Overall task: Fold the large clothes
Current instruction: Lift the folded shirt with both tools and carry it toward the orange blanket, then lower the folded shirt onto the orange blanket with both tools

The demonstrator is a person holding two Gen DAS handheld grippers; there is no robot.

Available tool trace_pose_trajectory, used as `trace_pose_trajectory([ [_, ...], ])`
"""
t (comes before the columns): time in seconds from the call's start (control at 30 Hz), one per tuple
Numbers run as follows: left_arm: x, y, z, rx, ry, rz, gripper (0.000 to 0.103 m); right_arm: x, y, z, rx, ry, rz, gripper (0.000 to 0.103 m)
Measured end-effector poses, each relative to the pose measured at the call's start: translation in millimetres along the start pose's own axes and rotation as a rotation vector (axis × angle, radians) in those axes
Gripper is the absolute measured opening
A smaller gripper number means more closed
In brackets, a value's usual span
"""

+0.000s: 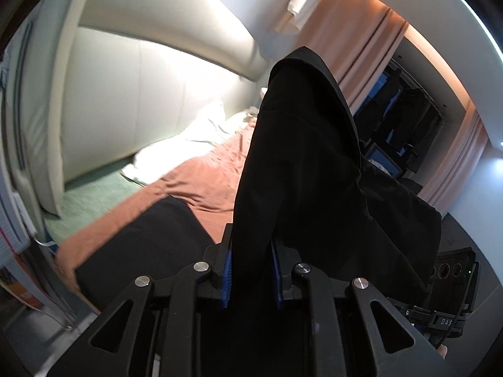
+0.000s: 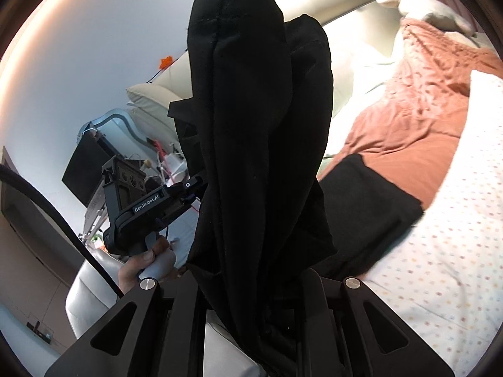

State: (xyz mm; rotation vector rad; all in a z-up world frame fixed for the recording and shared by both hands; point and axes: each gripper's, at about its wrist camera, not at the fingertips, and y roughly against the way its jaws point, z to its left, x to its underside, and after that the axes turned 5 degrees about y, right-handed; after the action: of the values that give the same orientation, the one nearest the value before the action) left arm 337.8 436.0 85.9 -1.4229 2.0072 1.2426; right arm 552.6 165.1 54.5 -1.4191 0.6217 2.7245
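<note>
The bed, covered by a rumpled rust-orange cotton sheet (image 1: pixel 201 169), occupies the background of both views. A padded cream leather headboard (image 1: pixel 132 94) runs along its far side. In the right wrist view a white quilt with small coloured dots (image 2: pixel 440 251) overlaps the near part of the orange sheet.

The large black fabric garment (image 1: pixel 301 163) is lifted off the bed and hangs bunched between both tools. In the right wrist view it (image 2: pixel 261 144) rises as a thick column that fills the centre of the frame. A second flat, folded black cloth (image 1: pixel 151 238) lies on the orange sheet near the bed edge.

The left gripper (image 1: pixel 251 270) has its blue-padded fingers (image 1: pixel 228 278) drawn in against a fold of the black garment, which passes up between them; the fabric is pinched.

The right gripper (image 2: pixel 264 330) carries the garment bundle in its mouth. Its fingers are hidden under the cloth, so their exact gap cannot be read, although the fabric is held there.

In the right wrist view the left gripper appears beside the garment, its handle held by a bare hand (image 2: pixel 141 267).
</note>
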Motion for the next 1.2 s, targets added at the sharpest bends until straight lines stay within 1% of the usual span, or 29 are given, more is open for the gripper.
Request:
trace_pose_trajectory([
  [0.13, -18, 13, 17, -0.062, -0.021, -0.015, 0.021, -8, -44, 6, -0.065, -0.027, -0.003, 0.011],
  [0.23, -21, 15, 23, -0.103, -0.033, -0.019, 0.021, -4, -68, -2, -0.128, -0.075, -0.021, 0.011],
  [0.33, -31, 17, 38, -0.148, -0.059, -0.013, 0.021, -2, -94, -16, -0.190, -0.138, -0.038, 0.011],
  [0.47, -32, -3, 34, -0.214, -0.084, 0.019, 0.020, 3, -127, -47, -0.260, -0.243, -0.055, 0.011],
  [0.53, -35, -19, 33, -0.242, -0.093, 0.042, 0.020, 6, -146, -58, -0.281, -0.294, -0.060, 0.011],
  [0.63, -37, -52, 34, -0.277, -0.100, 0.086, 0.020, 12, -167, -86, -0.294, -0.363, -0.066, 0.011],
  [0.7, -42, -76, 39, -0.294, -0.111, 0.119, 0.020, 18, -181, -100, -0.292, -0.390, -0.074, 0.011],
  [0.77, -44, -100, 38, -0.309, -0.118, 0.152, 0.020, 21, -186, -118, -0.282, -0.410, -0.086, 0.011],
  [0.87, -49, -137, 44, -0.337, -0.125, 0.194, 0.020, 24, -197, -152, -0.259, -0.463, -0.099, 0.011],
  [0.97, -49, -168, 41, -0.377, -0.119, 0.216, 0.021, 22, -205, -179, -0.225, -0.492, -0.098, 0.014],
  [1.0, -48, -177, 42, -0.393, -0.121, 0.215, 0.024, 22, -207, -184, -0.211, -0.498, -0.089, 0.014],
  [1.07, -44, -186, 44, -0.421, -0.119, 0.186, 0.025, 24, -207, -203, -0.171, -0.517, -0.063, 0.016],
  [1.13, -41, -187, 54, -0.402, -0.093, 0.166, 0.026, 31, -213, -216, -0.122, -0.528, -0.026, 0.020],
  [1.17, -38, -185, 57, -0.390, -0.073, 0.166, 0.026, 34, -218, -224, -0.086, -0.524, 0.008, 0.022],
  [1.2, -32, -182, 62, -0.388, -0.058, 0.172, 0.027, 39, -215, -230, -0.051, -0.522, 0.035, 0.022],
])
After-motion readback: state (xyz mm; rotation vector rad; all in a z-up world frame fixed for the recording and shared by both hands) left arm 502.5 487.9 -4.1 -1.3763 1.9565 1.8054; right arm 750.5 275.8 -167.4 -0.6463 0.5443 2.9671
